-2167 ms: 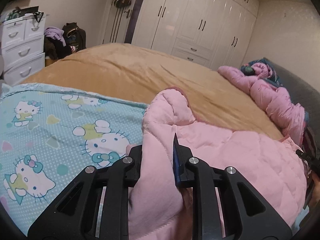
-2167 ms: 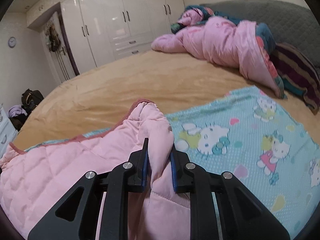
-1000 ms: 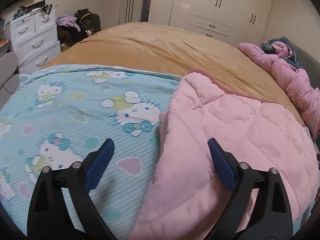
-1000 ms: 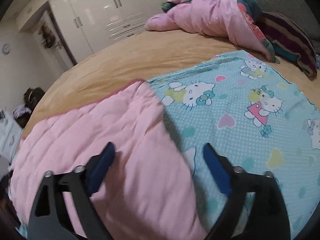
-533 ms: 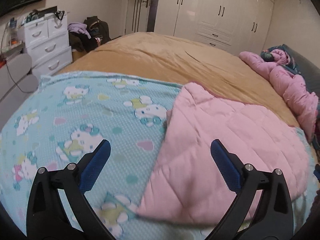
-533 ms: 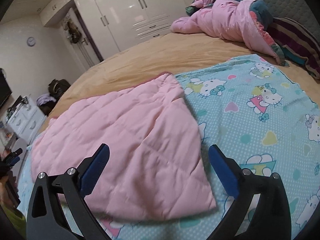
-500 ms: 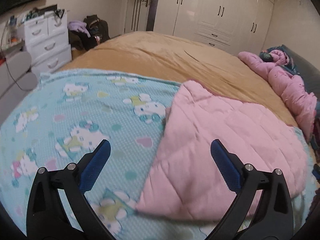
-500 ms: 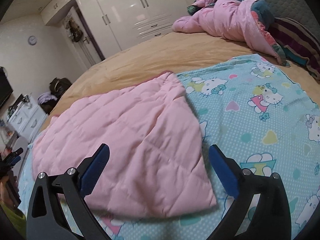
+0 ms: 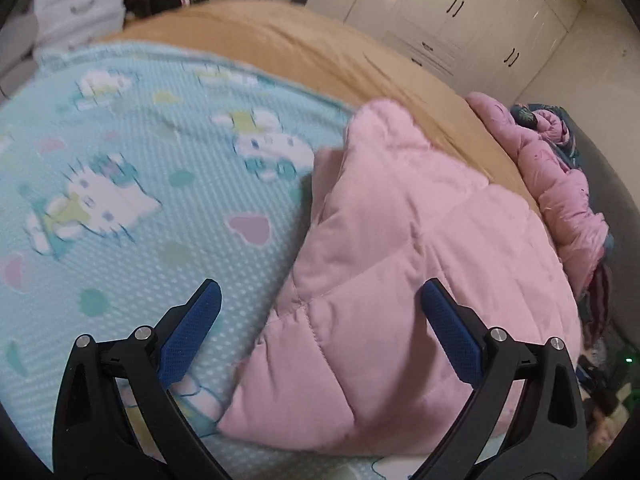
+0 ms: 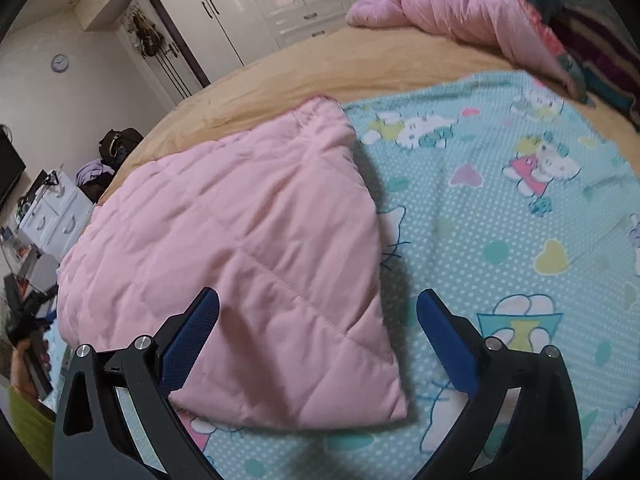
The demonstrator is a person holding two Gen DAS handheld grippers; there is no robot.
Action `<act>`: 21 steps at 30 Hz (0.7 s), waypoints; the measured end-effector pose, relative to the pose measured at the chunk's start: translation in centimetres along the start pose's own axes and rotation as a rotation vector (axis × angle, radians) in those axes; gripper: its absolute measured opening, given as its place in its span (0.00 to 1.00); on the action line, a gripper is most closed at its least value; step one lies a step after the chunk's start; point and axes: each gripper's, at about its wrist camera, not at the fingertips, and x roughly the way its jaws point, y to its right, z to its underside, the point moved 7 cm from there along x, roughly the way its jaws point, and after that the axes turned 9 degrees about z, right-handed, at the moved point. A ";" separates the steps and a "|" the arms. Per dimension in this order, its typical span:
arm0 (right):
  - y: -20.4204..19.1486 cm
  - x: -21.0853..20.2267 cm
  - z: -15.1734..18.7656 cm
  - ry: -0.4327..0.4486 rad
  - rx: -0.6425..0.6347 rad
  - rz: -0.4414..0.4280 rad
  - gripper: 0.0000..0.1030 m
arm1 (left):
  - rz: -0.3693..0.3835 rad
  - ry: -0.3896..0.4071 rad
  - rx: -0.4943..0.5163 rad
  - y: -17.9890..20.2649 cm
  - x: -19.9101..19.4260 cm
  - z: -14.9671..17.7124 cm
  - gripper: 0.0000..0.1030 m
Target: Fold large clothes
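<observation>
Pink quilted padding, the folded garment [image 10: 248, 248], lies flat on the teal cat-print blanket [image 10: 520, 240] that covers the near part of the tan bed [image 10: 360, 64]. In the right wrist view it forms a rough rectangle, its far corner reaching the blanket's edge and its near corner lying between the claw tips. In the left wrist view the same garment [image 9: 420, 260] looks puffier, with one raised, rumpled corner at the far end.

The left claw [image 9: 318, 316] is spread wide and holds nothing; its blue pads [image 9: 192, 332] straddle the garment's side edge, one above the blanket, the other above the pink fabric. The right claw [image 10: 318, 320] is equally wide apart and empty, hovering over the near corner.

Judging from this, one fold is laid down and both claws are free, so the step in hand is lining up for another fold. The next move probably calls for each claw to drop onto a corner or edge of the pink layer and pinch only that layer, not the blanket underneath, then lift together and carry it across evenly. The padding is thick and springy, so the raised corner may need pressing flat.

Another pink padded garment [image 10: 460, 4] lies bunched at the far side of the bed.
</observation>
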 end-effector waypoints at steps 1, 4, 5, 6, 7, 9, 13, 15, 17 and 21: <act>0.1 0.6 -0.1 -0.016 0.007 -0.017 0.96 | 0.004 -0.016 -0.011 -0.4 0.7 0.3 0.92; 0.1 2.4 -0.2 -0.078 0.012 -0.057 0.96 | -0.003 -0.038 0.027 -0.7 1.7 0.6 0.92; -0.1 3.1 -0.3 -0.097 0.004 -0.069 0.96 | -0.006 -0.045 0.036 -0.8 2.0 0.7 0.92; -0.2 3.6 -0.4 -0.114 0.001 -0.080 0.96 | -0.007 -0.051 0.043 -0.7 2.3 0.8 0.92; -0.3 4.0 -0.4 -0.127 0.005 -0.095 0.96 | -0.007 -0.059 0.049 -0.7 2.7 0.9 0.92; -0.4 5.2 -0.6 -0.175 0.025 -0.139 0.96 | 0.000 -0.067 0.056 -0.7 3.1 1.0 0.92; -0.4 6.8 -0.5 -0.247 0.043 -0.211 0.96 | 0.050 -0.084 0.027 -1.0 4.3 1.3 0.92; -0.5 7.1 -0.6 -0.257 0.031 -0.223 0.96 | 0.060 -0.065 0.029 -0.9 4.6 1.3 0.92; -0.8 7.3 -0.7 -0.257 0.017 -0.214 0.96 | 0.049 -0.056 0.045 -0.5 4.9 1.4 0.92; -1.4 7.3 -0.7 -0.213 0.024 -0.201 0.96 | 0.131 -0.050 0.058 0.9 4.8 1.3 0.56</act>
